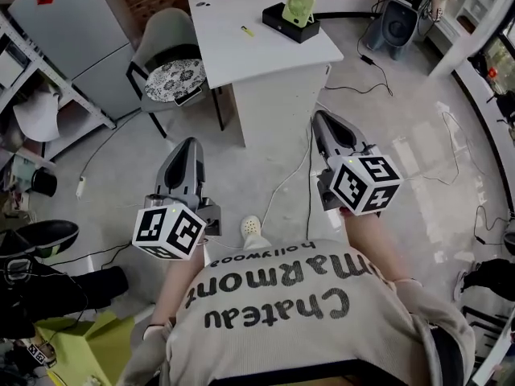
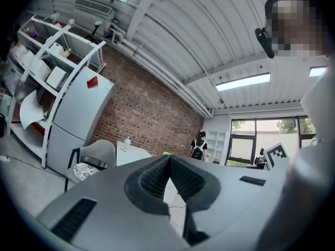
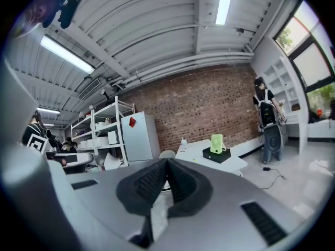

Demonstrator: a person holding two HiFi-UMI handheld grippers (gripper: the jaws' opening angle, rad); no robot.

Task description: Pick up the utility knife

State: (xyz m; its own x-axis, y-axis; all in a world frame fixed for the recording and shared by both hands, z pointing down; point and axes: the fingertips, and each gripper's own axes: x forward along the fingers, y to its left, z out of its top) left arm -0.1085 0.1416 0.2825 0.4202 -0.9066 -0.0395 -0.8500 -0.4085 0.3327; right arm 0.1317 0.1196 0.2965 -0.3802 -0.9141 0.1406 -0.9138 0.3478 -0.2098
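A small yellow thing [image 1: 247,30], likely the utility knife, lies on the white table [image 1: 233,63] far ahead; in the right gripper view it is a tiny yellow speck [image 3: 193,160] on the table top. Both grippers are held over the floor, well short of the table and pointing toward it. My left gripper [image 1: 191,143] has its pads meeting at the tips [image 2: 168,158], with nothing between them. My right gripper [image 1: 320,117] is likewise shut and empty [image 3: 166,161].
A black box with a green fan [image 1: 291,18] sits on the table's right end. A grey chair [image 1: 173,63] stands left of the table, with a fridge [image 1: 72,30] and shelving behind it. Cables [image 1: 290,175] cross the floor. A person with a backpack [image 3: 264,109] stands at the far right.
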